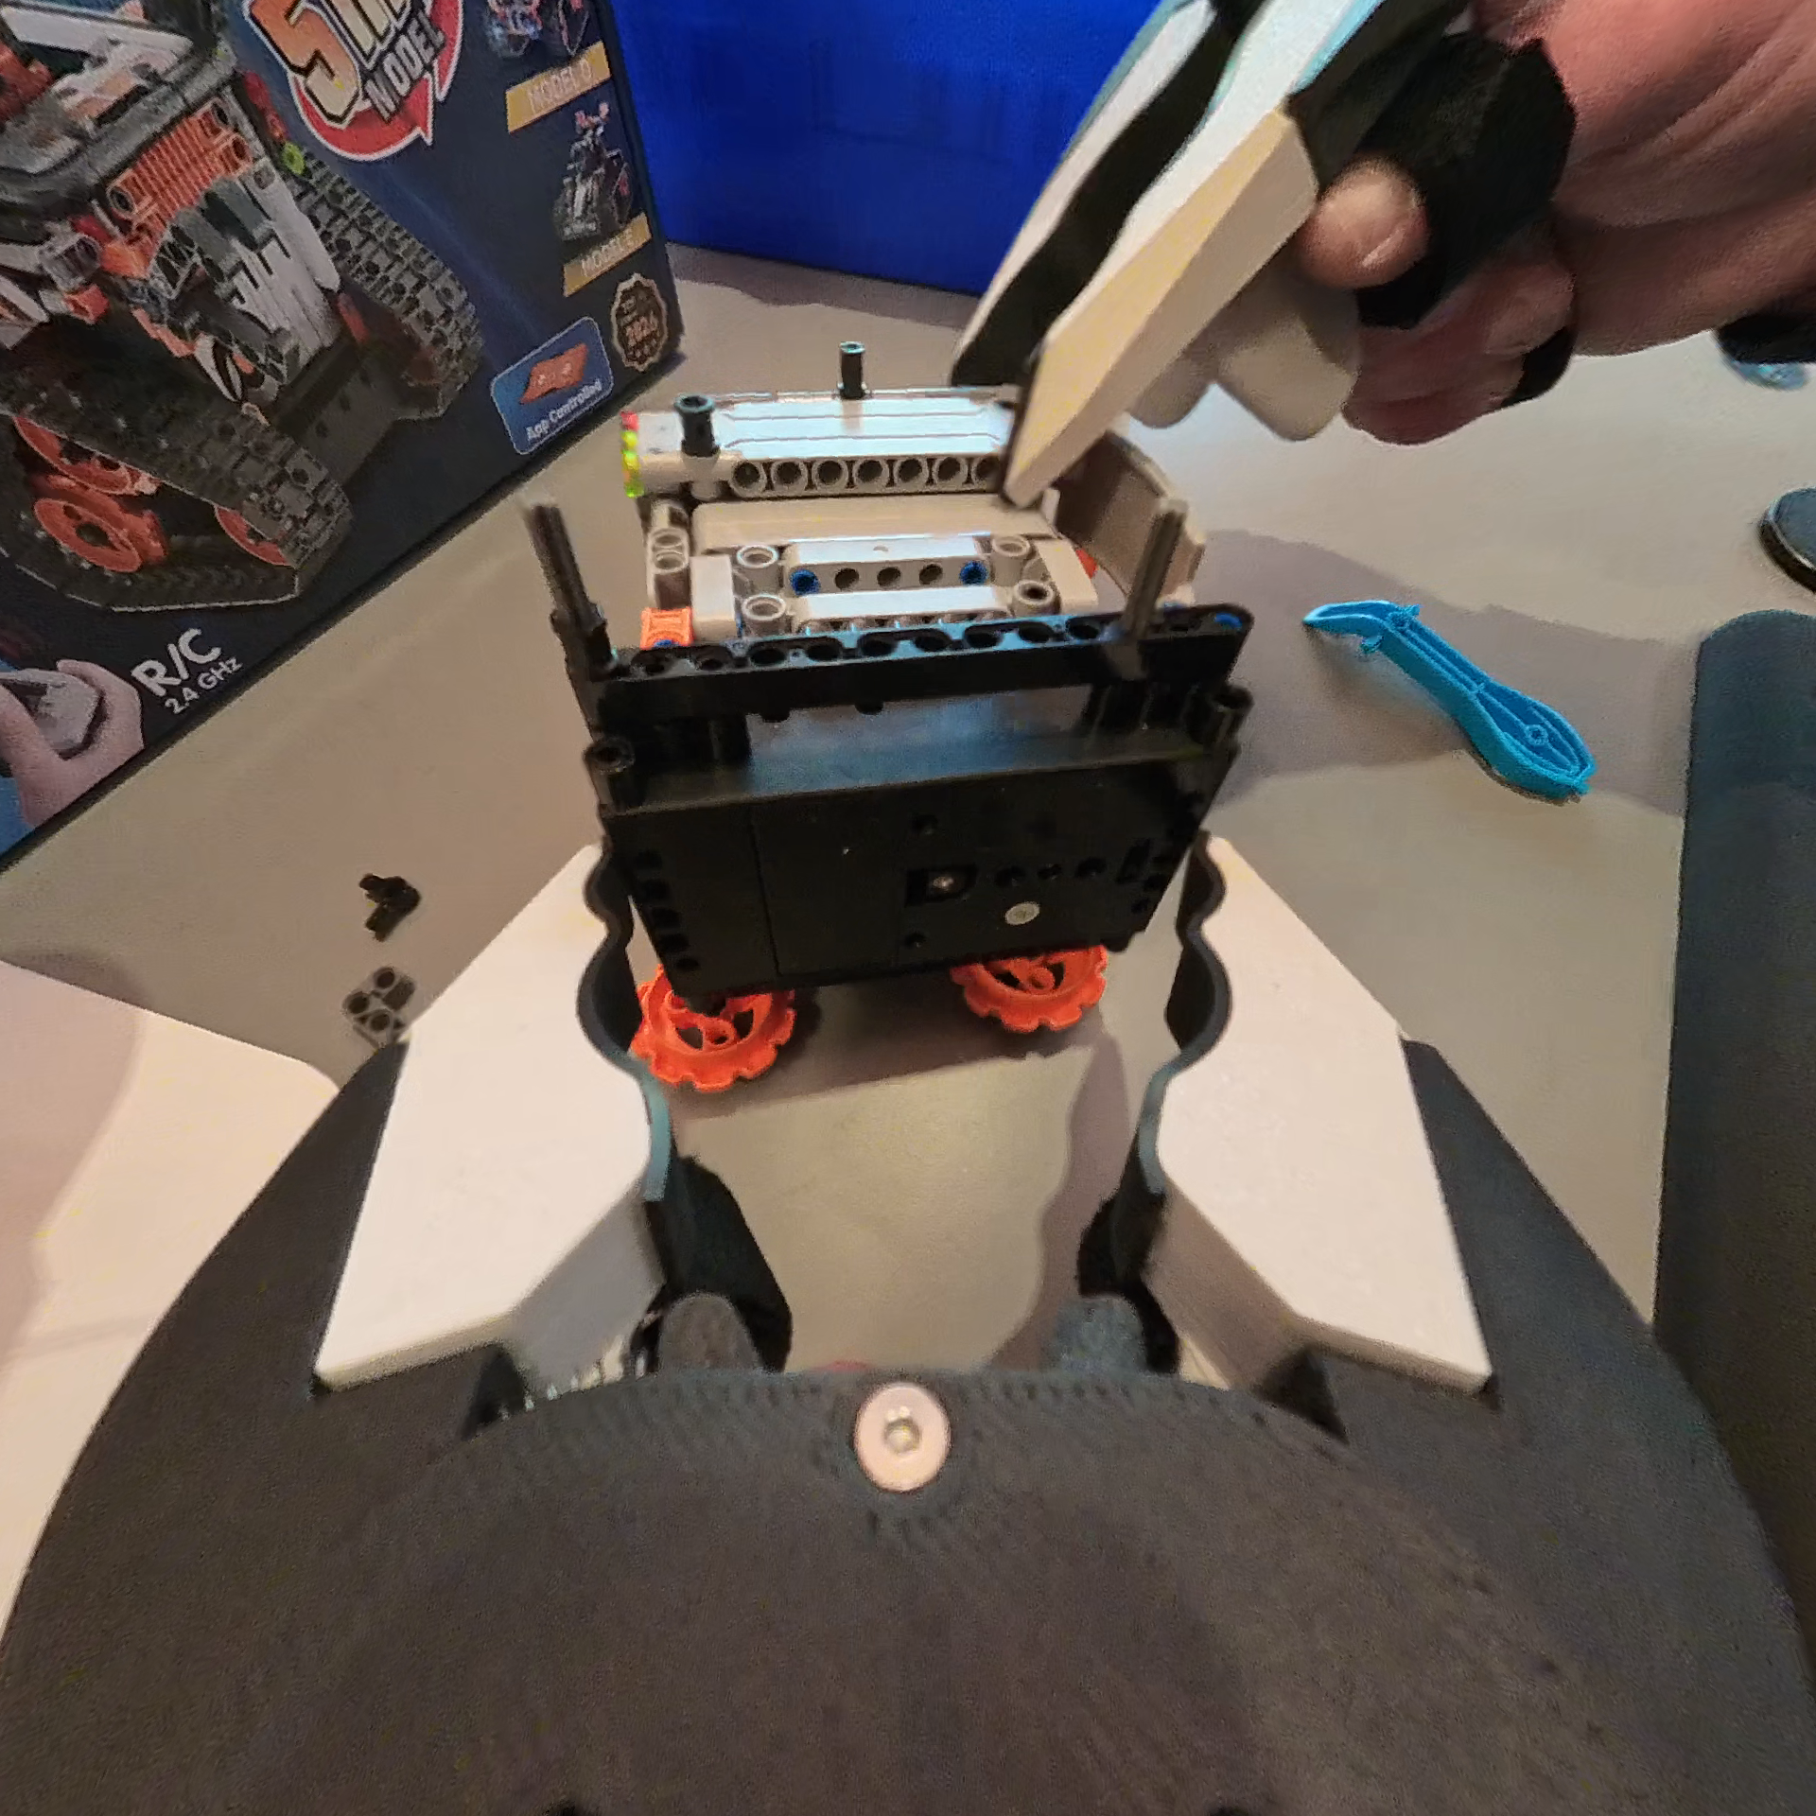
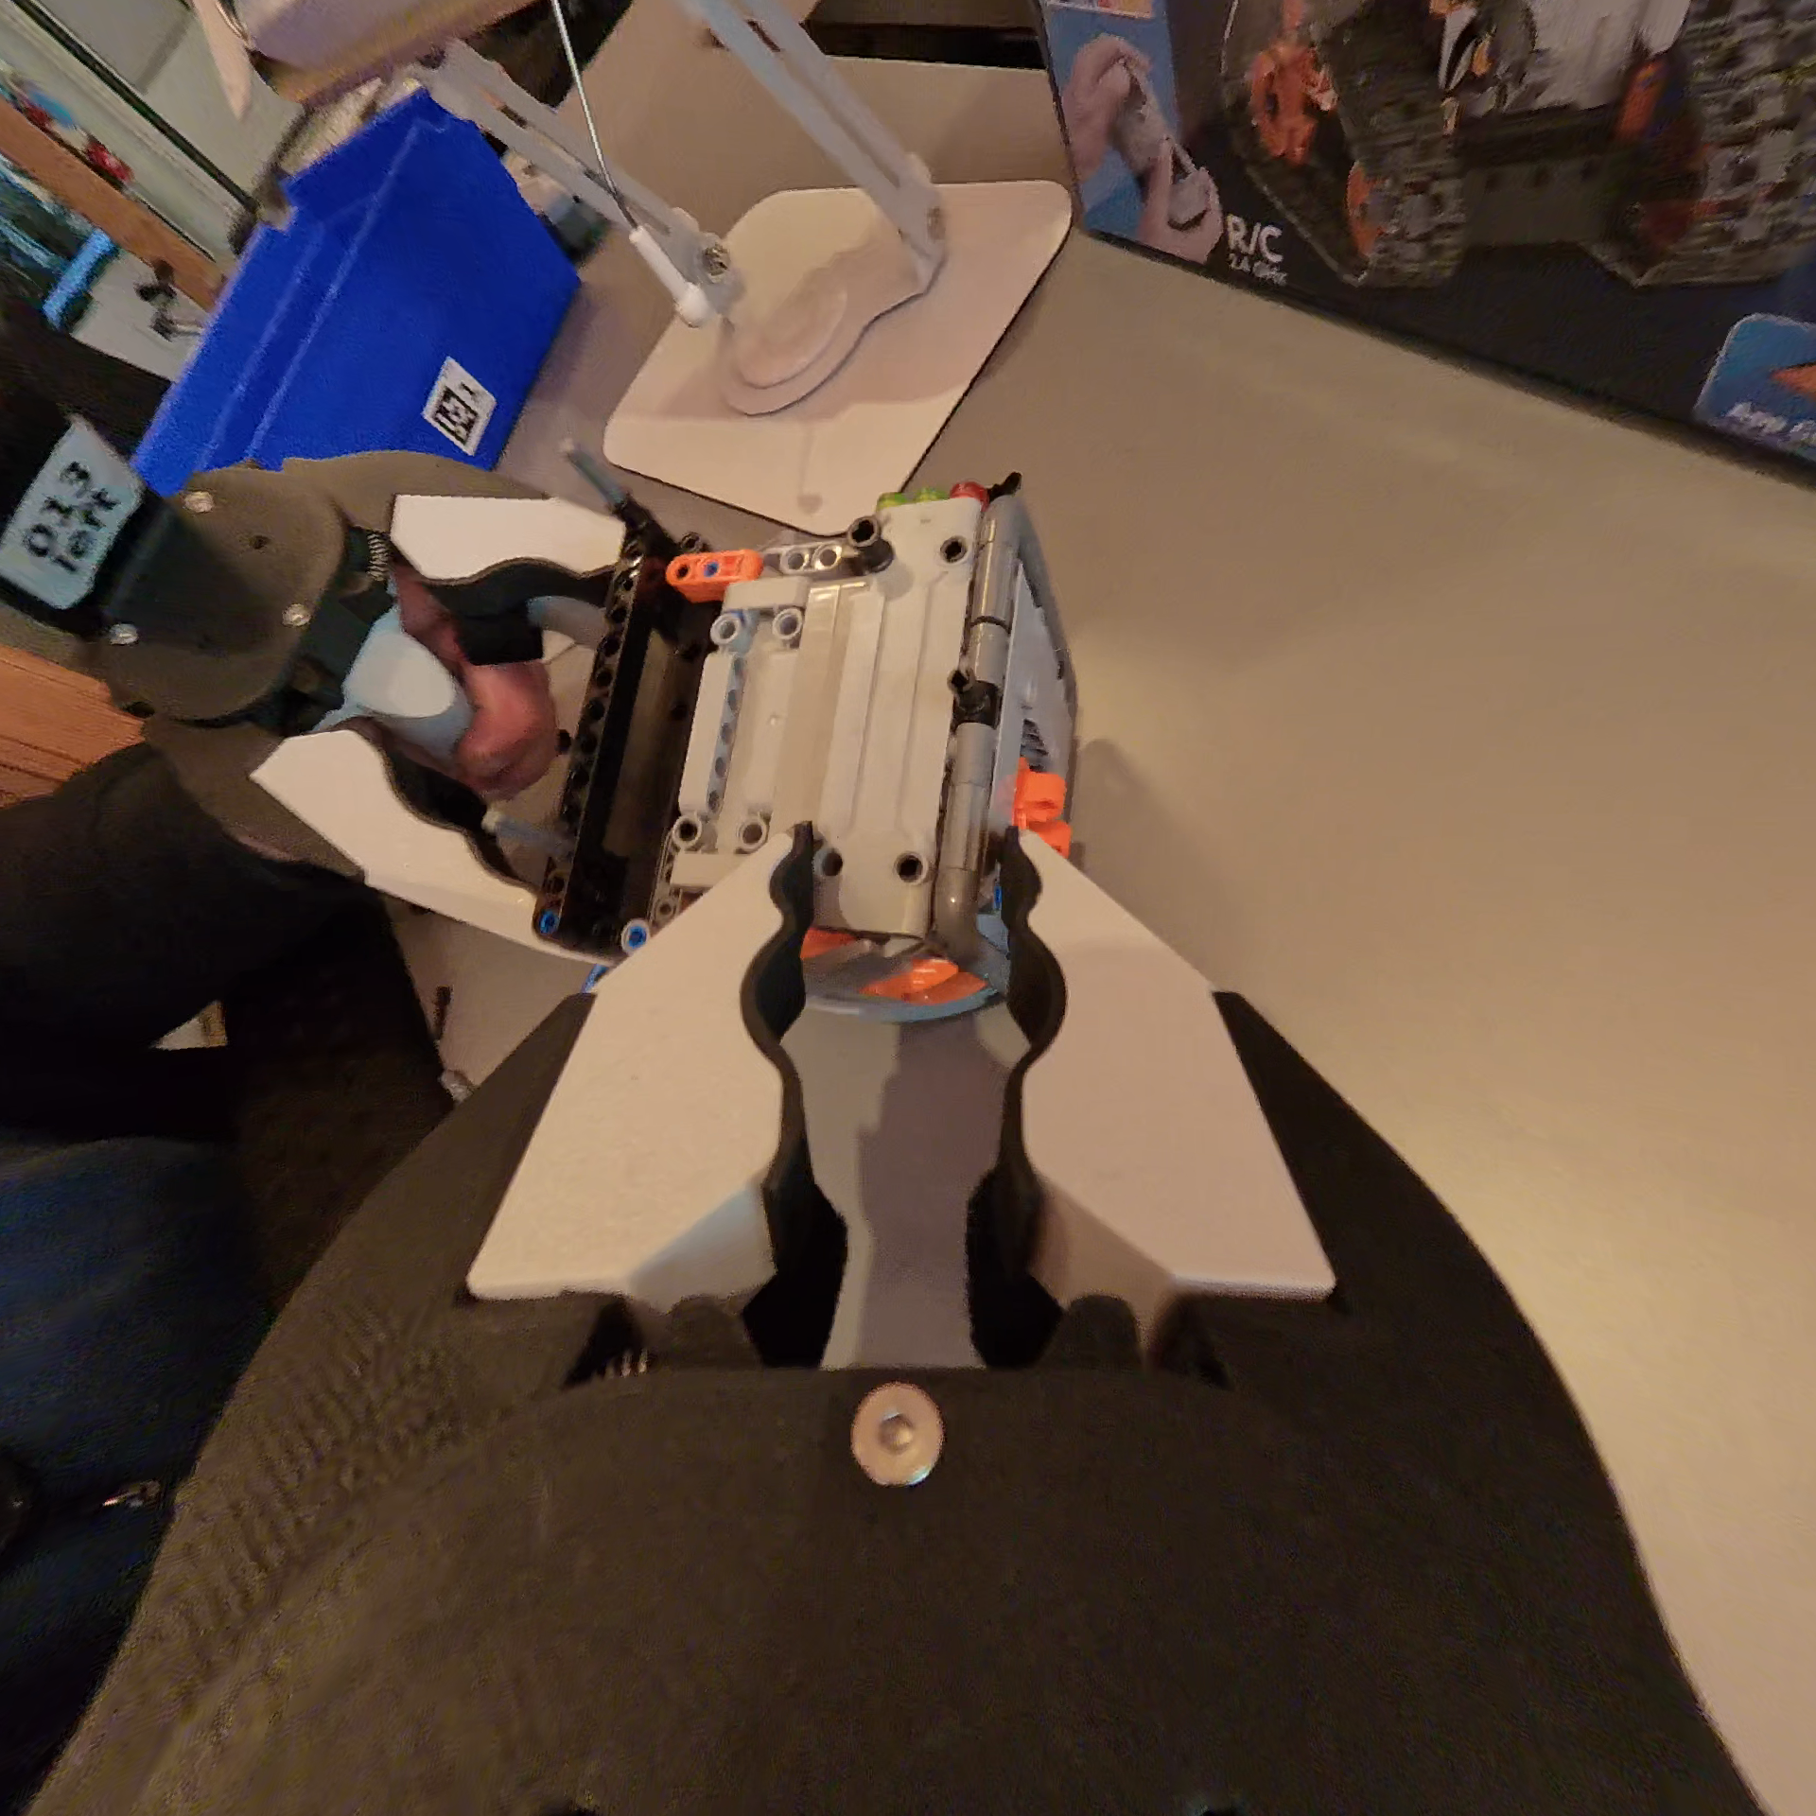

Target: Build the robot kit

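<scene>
A building-brick model vehicle (image 1: 884, 560) stands on the grey table (image 1: 1376, 934). It has a black base block (image 1: 884, 884), a grey top and orange gear wheels (image 1: 712, 1032). My left gripper (image 1: 904, 884) is shut on the black base, one finger against each side. My right gripper (image 2: 904, 855) comes down from above, held by a hand, and is shut on one end of the model's grey top (image 2: 855, 688). It also shows in the left wrist view (image 1: 1022, 432). The left gripper shows in the right wrist view (image 2: 570, 727) on the black frame.
A printed toy box (image 1: 246, 393) stands at the left. A blue bin (image 1: 835, 128) is behind the model. A blue plastic tool (image 1: 1454, 698) lies to the right. Small loose pieces (image 1: 388, 899) lie at the left. A white lamp base (image 2: 835, 344) stands beyond the model. My right fingertips sit around 9 cm from my left ones.
</scene>
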Demonstrator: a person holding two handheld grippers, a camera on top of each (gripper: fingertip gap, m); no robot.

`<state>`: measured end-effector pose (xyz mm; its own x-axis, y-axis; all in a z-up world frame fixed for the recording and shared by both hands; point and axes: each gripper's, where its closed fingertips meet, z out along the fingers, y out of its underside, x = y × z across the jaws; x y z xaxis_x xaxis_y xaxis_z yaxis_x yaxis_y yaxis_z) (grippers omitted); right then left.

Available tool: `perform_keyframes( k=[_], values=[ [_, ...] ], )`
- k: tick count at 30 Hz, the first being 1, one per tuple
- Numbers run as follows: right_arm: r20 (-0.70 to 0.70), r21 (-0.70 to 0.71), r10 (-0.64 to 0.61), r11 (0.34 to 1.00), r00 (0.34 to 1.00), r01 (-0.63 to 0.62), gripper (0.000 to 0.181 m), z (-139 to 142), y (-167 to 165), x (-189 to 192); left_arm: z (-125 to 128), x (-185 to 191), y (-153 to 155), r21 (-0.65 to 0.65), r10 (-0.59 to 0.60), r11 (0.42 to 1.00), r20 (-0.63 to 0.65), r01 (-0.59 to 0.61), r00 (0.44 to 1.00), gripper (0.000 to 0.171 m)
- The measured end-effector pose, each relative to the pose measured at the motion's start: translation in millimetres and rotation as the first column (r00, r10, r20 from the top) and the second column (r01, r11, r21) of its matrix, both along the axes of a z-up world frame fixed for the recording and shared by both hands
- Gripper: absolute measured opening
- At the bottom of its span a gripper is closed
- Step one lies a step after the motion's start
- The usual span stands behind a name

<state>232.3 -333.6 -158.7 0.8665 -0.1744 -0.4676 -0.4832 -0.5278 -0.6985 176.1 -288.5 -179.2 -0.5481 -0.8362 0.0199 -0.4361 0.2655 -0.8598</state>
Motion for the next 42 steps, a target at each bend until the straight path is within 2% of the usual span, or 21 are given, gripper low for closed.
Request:
perform_keyframes(
  k=[1,4,7,9,11,15,17,20,22,23,26,29,31,34,36,39,42],
  values=[
    [0.014,-0.004,0.005,1.000,1.000,-0.005,0.036,0.1,0.0,3.2,0.7,-0.5,-3.6,-0.005,0.015,1.000,-0.003,-0.015,1.000,0.106],
    [0.027,-0.007,0.037,0.999,0.999,-0.036,0.034,0.9,1.6,11.9,-0.8,-1.9,-18.4,-0.010,0.062,0.998,-0.017,-0.062,0.998,0.110],
    [0.024,-0.006,0.088,0.996,0.996,-0.088,0.035,1.3,3.1,19.4,-3.4,-6.1,-32.6,-0.006,0.042,0.999,-0.033,-0.042,0.999,0.113],
    [0.049,-0.012,0.108,0.994,0.993,-0.108,0.039,3.0,3.1,24.1,-0.4,-9.3,-35.7,-0.024,0.025,0.999,-0.044,-0.026,0.999,0.102],
    [0.066,0.009,0.073,0.997,0.995,-0.074,0.047,14.7,-1.2,29.9,4.5,-10.9,-31.7,-0.064,0.029,0.997,-0.052,-0.032,0.998,0.100],
    [0.121,0.050,-0.033,0.998,0.992,0.028,0.045,32.4,-27.7,29.2,11.1,-13.0,-24.9,-0.157,-0.007,0.988,-0.071,-0.004,0.997,0.093],
    [0.064,0.055,-0.077,0.996,0.995,0.074,0.046,26.8,-39.7,22.9,8.1,-17.2,-32.5,-0.192,-0.048,0.981,-0.097,0.029,0.994,0.091],
    [0.037,0.058,-0.061,0.997,0.997,0.059,0.045,12.6,-40.3,9.2,4.6,-20.4,-41.6,-0.175,-0.061,0.984,-0.101,0.043,0.993,0.099],
    [0.001,0.077,-0.035,0.996,0.999,0.035,0.045,9.6,-35.8,3.9,6.1,-27.4,-47.5,-0.190,-0.101,0.979,-0.107,0.079,0.989,0.087],
    [0.008,0.075,-0.028,0.997,1.000,0.027,0.042,10.0,-35.8,3.9,11.1,-30.9,-49.4,-0.227,-0.112,0.970,-0.105,0.085,0.988,0.086],
    [0.129,0.068,-0.086,0.995,0.988,0.078,0.045,26.7,-49.2,15.0,20.0,-42.2,-26.0,-0.199,-0.052,0.980,-0.091,0.033,0.994,0.085],
    [0.297,0.080,-0.102,0.993,0.949,0.082,0.039,55.2,-64.7,10.3,23.3,-66.4,22.1,-0.109,0.049,0.992,-0.115,-0.062,0.992,0.082],
    [0.370,0.144,-0.072,0.989,0.926,0.019,0.025,80.9,-63.9,-10.7,26.3,-89.6,52.4,-0.046,0.111,0.992,-0.130,-0.118,0.985,0.075],
    [0.404,0.166,0.040,0.979,0.914,-0.116,0.028,89.8,-51.5,-55.8,28.7,-121.1,90.1,0.062,0.219,0.975,-0.138,-0.212,0.966,0.068],
    [0.369,0.174,0.085,0.972,0.926,-0.159,0.029,80.4,-43.8,-77.9,23.6,-127.2,89.7,0.057,0.225,0.974,-0.158,-0.219,0.962,0.069],
    [0.337,0.107,0.114,0.982,0.935,-0.158,0.033,49.0,-39.1,-92.7,3.9,-113.1,67.1,0.078,0.180,0.983,-0.183,-0.169,0.966,0.072],
    [0.340,0.128,0.069,0.985,0.938,-0.119,0.032,37.0,-37.1,-98.0,-17.0,-91.0,53.1,0.123,0.158,0.983,-0.199,-0.135,0.967,0.074]
  ],
)
